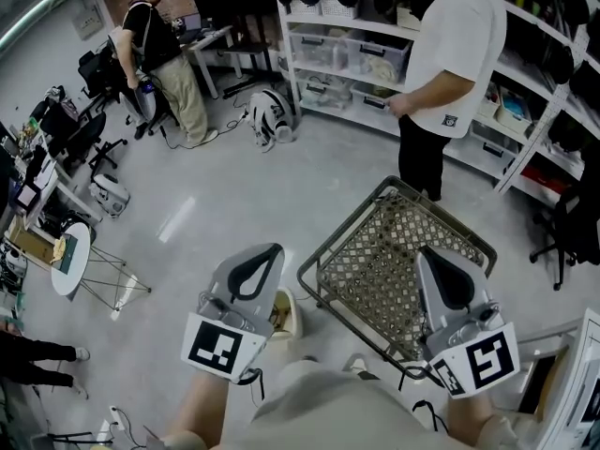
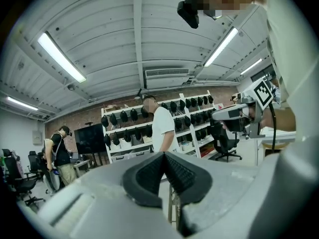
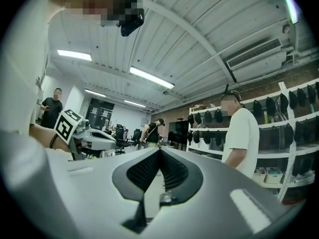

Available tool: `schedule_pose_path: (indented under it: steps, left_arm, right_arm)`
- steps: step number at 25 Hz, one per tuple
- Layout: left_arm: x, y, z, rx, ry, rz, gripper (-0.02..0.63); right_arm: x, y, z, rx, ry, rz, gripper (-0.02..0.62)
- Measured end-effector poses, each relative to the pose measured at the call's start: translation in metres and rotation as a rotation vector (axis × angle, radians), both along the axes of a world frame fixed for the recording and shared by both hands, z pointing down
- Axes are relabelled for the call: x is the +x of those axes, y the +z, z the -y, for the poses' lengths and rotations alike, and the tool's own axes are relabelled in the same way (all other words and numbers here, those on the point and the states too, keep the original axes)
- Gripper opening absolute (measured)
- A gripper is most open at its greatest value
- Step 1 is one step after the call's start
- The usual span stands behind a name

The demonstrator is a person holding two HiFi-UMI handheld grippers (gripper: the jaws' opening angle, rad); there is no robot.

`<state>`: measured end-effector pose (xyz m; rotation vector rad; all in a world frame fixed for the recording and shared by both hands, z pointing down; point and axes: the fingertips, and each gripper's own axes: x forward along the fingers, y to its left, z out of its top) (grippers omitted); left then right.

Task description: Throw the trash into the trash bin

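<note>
Trash bin [image 1: 343,225] of grey wire mesh

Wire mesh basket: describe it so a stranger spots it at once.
Find the white shelving and the person in a white T-shirt standing before it. On the grey floor just this side of that person sits the wire mesh basket. It alone is an open metal frame with see-through lattice.

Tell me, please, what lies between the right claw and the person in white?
A wire mesh basket on the floor fills that stretch from the right claw to the person in white, as the head view shows.
</note>
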<state>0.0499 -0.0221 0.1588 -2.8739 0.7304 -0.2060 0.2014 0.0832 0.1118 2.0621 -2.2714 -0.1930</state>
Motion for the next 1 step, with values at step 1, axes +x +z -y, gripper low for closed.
schedule_pose_path:
  steps: [1]
  left_arm:
    - [0.0018,0.0006,-0.0016,0.0,0.002,0.001,0.002]
  right_arm:
    - [0.001,0.0008,-0.0013,-0.003,-0.001,0.001,0.003]
